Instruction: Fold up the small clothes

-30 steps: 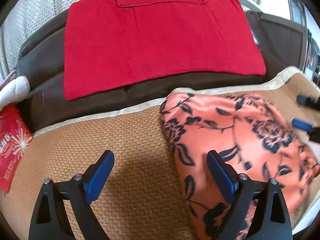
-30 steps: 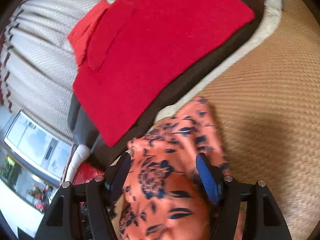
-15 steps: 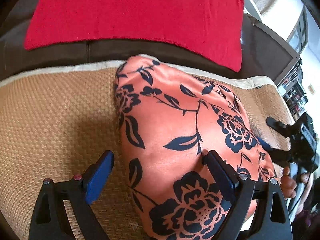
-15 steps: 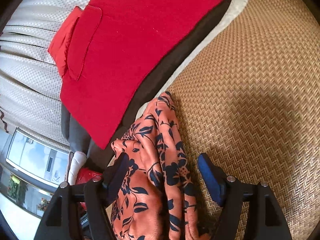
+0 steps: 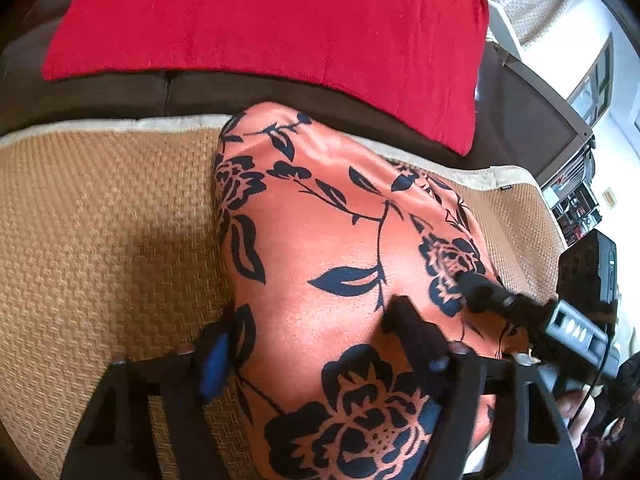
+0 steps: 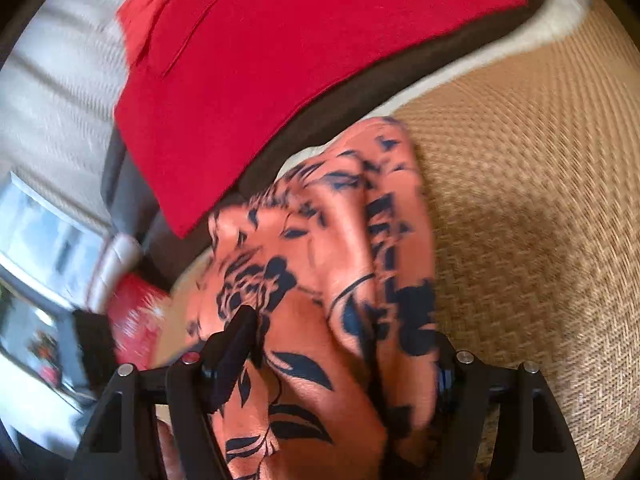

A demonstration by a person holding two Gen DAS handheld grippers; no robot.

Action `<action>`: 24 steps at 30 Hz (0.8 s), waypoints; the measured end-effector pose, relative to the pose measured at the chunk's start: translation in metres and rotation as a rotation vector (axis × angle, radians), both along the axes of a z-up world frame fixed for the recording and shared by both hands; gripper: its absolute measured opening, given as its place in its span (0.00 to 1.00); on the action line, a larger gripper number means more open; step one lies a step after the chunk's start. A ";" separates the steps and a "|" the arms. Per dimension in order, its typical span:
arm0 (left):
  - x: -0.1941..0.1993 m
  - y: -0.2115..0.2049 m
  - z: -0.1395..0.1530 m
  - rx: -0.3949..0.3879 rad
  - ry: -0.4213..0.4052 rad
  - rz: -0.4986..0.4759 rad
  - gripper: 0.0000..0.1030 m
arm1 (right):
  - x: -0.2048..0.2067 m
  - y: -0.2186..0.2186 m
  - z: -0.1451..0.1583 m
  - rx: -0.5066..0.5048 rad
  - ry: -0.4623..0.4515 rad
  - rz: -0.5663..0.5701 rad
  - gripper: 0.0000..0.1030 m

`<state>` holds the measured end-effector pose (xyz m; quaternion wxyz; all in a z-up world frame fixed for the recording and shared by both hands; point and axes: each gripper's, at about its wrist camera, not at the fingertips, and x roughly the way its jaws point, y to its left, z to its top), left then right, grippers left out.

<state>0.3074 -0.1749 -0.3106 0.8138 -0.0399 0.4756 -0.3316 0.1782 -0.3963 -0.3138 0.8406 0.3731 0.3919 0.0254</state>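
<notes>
Orange floral garment (image 5: 344,240) lies on the woven mat (image 5: 100,220) in front of the red cushion (image 5: 260,20). Left gripper (image 5: 312,344) and right gripper (image 6: 340,344) each straddle bunched cloth; blur hides whether either pinches. Fabric looks thin, limp, slippery: grasp at hemmed edges.

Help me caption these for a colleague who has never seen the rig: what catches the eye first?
The orange floral garment dominates, spread on the woven mat between the left gripper fingers; the right gripper also straddles it. Behind lies a red cloth on the dark sofa.
</notes>
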 end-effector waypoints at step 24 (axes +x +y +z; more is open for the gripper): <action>-0.036 0.055 0.041 0.149 -0.197 0.058 0.47 | -0.010 0.071 0.039 -0.159 -0.098 0.128 0.44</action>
